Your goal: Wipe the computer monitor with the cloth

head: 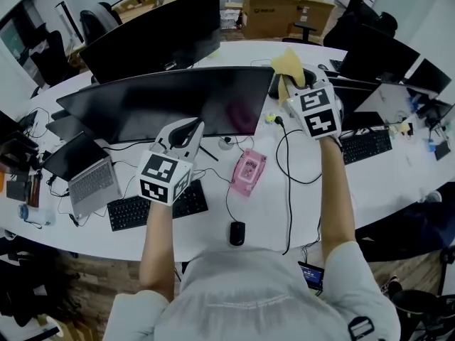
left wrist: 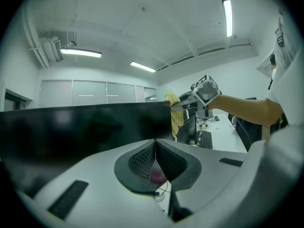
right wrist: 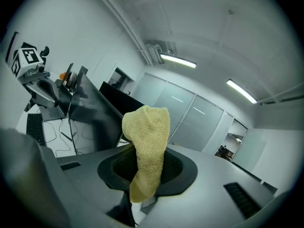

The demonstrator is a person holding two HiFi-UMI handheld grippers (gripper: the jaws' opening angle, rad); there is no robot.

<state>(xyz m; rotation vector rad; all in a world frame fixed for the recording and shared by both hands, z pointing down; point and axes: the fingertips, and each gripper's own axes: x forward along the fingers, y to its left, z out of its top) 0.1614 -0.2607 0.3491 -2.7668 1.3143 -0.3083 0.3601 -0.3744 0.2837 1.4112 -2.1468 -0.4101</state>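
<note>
A wide dark computer monitor (head: 178,104) stands on the white desk, screen off. My right gripper (head: 291,84) is raised beside the monitor's right end, shut on a yellow cloth (head: 288,64) that sticks up above its jaws. In the right gripper view the cloth (right wrist: 148,146) is pinched between the jaws and folds over them, with the monitor (right wrist: 97,113) to the left. My left gripper (head: 190,130) hangs in front of the monitor's lower middle, jaws pressed together with nothing in them. In the left gripper view the monitor (left wrist: 85,127) fills the left, and the cloth (left wrist: 175,113) shows at its right edge.
A black keyboard (head: 156,206), a mouse (head: 237,232), a pink object (head: 248,172) and cables lie on the desk (head: 398,176) in front of the monitor. A laptop (head: 85,172) sits at the left. More monitors (head: 160,38), another keyboard (head: 366,146) and cardboard boxes (head: 284,13) stand behind and right.
</note>
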